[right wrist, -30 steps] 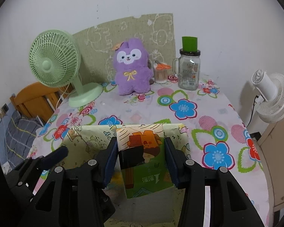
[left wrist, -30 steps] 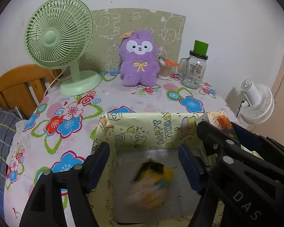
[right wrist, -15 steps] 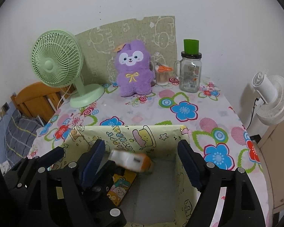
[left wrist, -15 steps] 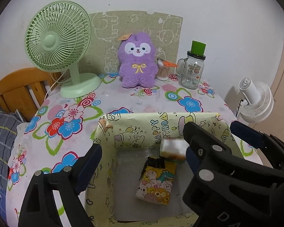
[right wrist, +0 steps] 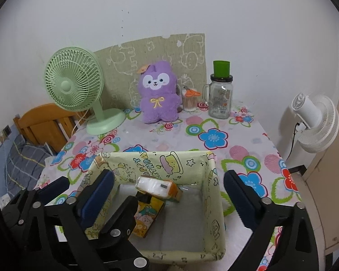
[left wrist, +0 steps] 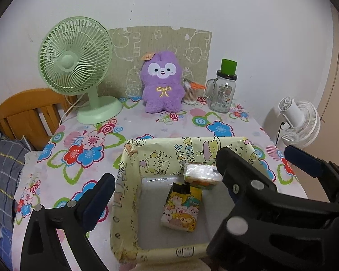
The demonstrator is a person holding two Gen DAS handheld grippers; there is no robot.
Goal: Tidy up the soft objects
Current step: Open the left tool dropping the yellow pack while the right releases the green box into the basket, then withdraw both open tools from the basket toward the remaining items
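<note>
A yellow-green paper-lined box stands near the table's front edge. On its floor lies a yellow cartoon tissue pack. An orange-and-white tissue pack rests against the far wall, partly on top of the yellow one. My left gripper and right gripper hover over the box, fingers interleaved. Both sets of jaws are still opening, with nothing gripped between them. A purple plush sits upright at the back of the table.
A green desk fan stands back left. A glass jar with a green lid and a cup of cotton swabs stand back right. A white fan stands off the table's right edge, a wooden headboard to the left.
The right gripper let go of the orange pack, which dropped into the box beside the yellow pack. Both grippers opened wide and drew back and upward.
</note>
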